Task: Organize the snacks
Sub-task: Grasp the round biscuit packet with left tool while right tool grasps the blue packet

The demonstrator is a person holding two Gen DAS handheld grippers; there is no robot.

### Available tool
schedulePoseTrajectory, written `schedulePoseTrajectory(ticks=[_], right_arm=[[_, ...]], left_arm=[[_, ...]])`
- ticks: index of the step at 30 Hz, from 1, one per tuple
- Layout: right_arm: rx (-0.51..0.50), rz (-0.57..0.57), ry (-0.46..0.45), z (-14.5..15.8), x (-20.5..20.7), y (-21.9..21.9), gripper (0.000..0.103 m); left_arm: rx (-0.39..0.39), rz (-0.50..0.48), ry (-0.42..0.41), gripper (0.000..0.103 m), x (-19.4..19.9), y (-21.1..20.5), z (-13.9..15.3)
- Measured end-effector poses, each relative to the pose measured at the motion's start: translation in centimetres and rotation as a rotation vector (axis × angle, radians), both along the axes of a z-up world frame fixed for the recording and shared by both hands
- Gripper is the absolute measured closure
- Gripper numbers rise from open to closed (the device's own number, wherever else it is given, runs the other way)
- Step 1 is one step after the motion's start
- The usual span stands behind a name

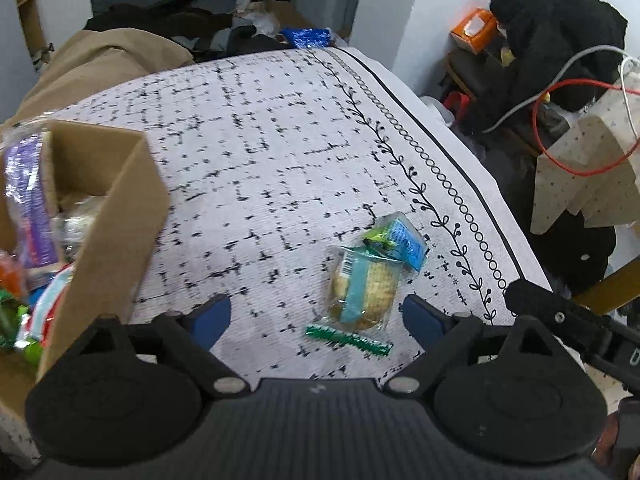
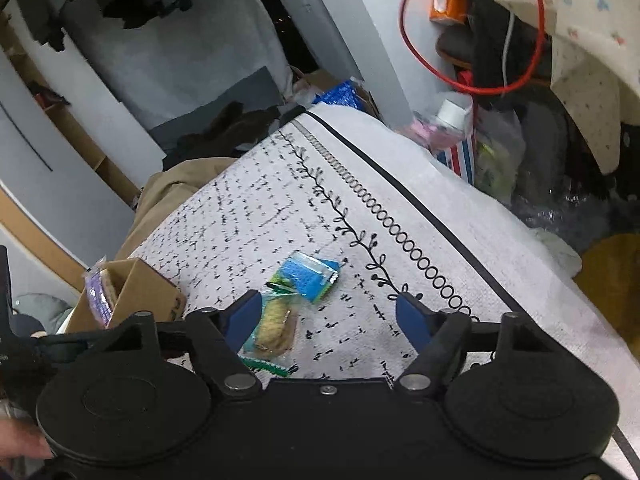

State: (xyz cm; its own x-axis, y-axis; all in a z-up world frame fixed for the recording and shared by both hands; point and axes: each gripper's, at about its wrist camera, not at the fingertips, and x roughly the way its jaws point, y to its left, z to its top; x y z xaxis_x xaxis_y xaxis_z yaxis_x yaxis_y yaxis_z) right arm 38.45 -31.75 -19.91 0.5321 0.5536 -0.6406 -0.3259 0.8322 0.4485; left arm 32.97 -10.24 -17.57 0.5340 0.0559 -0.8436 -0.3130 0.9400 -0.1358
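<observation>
Tablecloth (image 1: 260,168) holds two snack packets (image 1: 364,292), one box (image 1: 108,216).

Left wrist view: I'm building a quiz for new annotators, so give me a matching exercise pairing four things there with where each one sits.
Things:
1. clear-wrapped round cracker packet
2. thin green foil strip
3. brown cardboard box
4. small orange carton

Places:
A. far back on the right, off the cloth, beside dark fluffy fabric
B. on the patterned cloth between the open jaws of the left gripper
C. left edge of the cloth, with wrapped snacks inside
D. on the cloth just nearer the camera than the cracker packet

Pairs: 1-B, 2-D, 3-C, 4-A
</observation>
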Motion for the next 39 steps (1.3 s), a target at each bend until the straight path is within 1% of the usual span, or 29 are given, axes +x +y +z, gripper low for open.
schedulePoseTrajectory(ticks=[2, 6, 10, 13, 16, 17, 18, 19, 22, 26, 32, 39], right_arm=[[0.000, -0.006, 0.012, -0.4, 0.5, 0.0, 0.033], [0.010, -0.009, 0.038, -1.2, 1.2, 0.2, 0.035], [0.028, -0.007, 0.056, -1.9, 1.9, 0.7, 0.035], [0.042, -0.006, 0.066, -2.3, 2.5, 1.1, 0.035], [0.043, 0.000, 0.080, -2.9, 3.2, 1.9, 0.035], [0.041, 0.003, 0.084, -3.1, 3.4, 2.2, 0.035], [0.041, 0.005, 0.089, -3.4, 3.6, 2.6, 0.036], [0.045, 0.006, 0.094, -3.6, 3.9, 2.8, 0.038], [0.039, 0.012, 0.106, -4.3, 4.6, 3.7, 0.039], [0.014, 0.025, 0.119, -5.3, 5.4, 5.1, 0.039], [0.006, 0.041, 0.094, -5.3, 5.9, 6.4, 0.038], [-0.033, 0.065, 0.061, -5.4, 6.4, 8.3, 0.038]], left_arm=[[-0.010, -0.007, 0.007, 0.018, 0.6, -0.1, -0.6], [-0.033, -0.033, 0.023, 0.032, 1.8, -0.2, -1.9], [-0.075, -0.049, 0.011, 0.034, 2.6, -0.1, -2.9], [-0.072, -0.069, 0.013, 0.037, 3.4, -0.3, -3.6], [-0.090, -0.089, 0.023, 0.040, 4.1, -0.2, -4.3], [-0.091, -0.099, 0.022, 0.045, 4.3, -0.1, -4.4], [-0.092, -0.109, 0.017, 0.054, 4.4, 0.1, -4.4], [-0.093, -0.119, 0.015, 0.056, 4.7, 0.3, -4.4], [-0.101, -0.127, 0.016, 0.058, 5.2, 1.2, -4.2], [-0.087, -0.118, 0.022, 0.058, 5.6, 2.7, -3.9], [-0.095, -0.078, 0.034, 0.058, 6.4, 5.2, -3.6], [-0.103, -0.066, 0.050, 0.057, 6.8, 6.3, -3.5]])
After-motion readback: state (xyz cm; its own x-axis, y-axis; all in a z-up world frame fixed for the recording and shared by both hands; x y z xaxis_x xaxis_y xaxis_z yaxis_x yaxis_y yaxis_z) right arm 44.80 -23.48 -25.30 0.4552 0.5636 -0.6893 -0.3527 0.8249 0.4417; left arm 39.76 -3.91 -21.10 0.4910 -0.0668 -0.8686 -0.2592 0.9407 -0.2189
